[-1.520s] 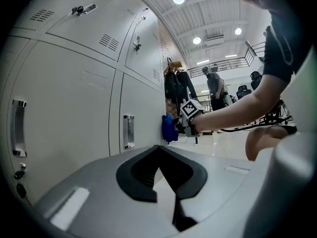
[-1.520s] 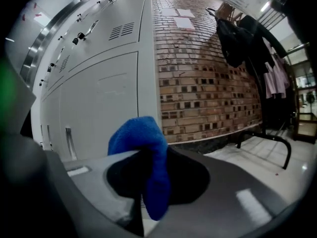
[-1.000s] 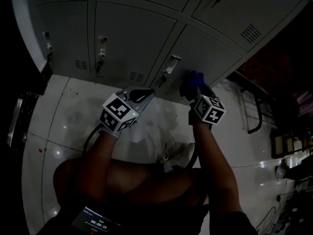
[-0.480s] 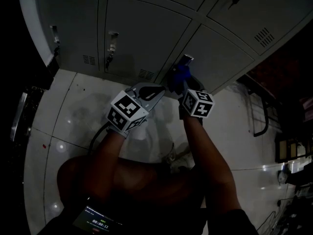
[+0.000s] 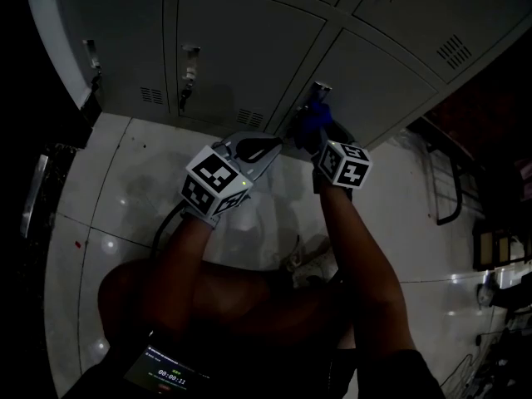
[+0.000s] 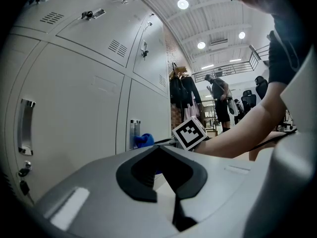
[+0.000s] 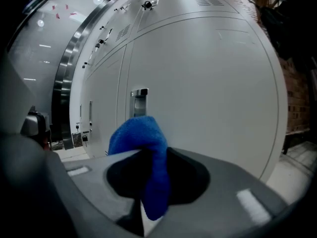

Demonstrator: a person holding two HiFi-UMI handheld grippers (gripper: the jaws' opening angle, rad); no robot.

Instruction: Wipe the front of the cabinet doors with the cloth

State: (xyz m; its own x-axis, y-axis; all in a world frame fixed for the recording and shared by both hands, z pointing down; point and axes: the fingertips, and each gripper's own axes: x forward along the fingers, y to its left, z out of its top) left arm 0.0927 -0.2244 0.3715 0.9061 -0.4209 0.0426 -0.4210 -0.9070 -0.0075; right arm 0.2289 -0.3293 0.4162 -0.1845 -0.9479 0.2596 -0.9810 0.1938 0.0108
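Observation:
Grey locker doors (image 5: 241,48) fill the top of the head view, above a tiled floor. My right gripper (image 5: 320,135) is shut on a blue cloth (image 5: 311,120), which is pressed to the bottom door just under its handle (image 5: 321,90). In the right gripper view the cloth (image 7: 143,143) bulges out of that gripper (image 7: 148,157), with the handle (image 7: 139,102) right behind it. My left gripper (image 5: 270,146) hovers low beside it, shut and holding nothing. From the left gripper (image 6: 166,157) I see the cloth (image 6: 143,140) and the neighbouring door (image 6: 74,108).
White floor tiles (image 5: 125,206) run up to the lockers' base. A dark metal frame (image 5: 445,181) stands at the right. The person's legs and a shoe (image 5: 303,260) are below the grippers. Other people (image 6: 218,90) and hanging clothes (image 6: 181,93) are far down the row.
The right gripper has slid the cloth leftward along the door, from right of the handle to just under it. The left gripper has stayed about where it was.

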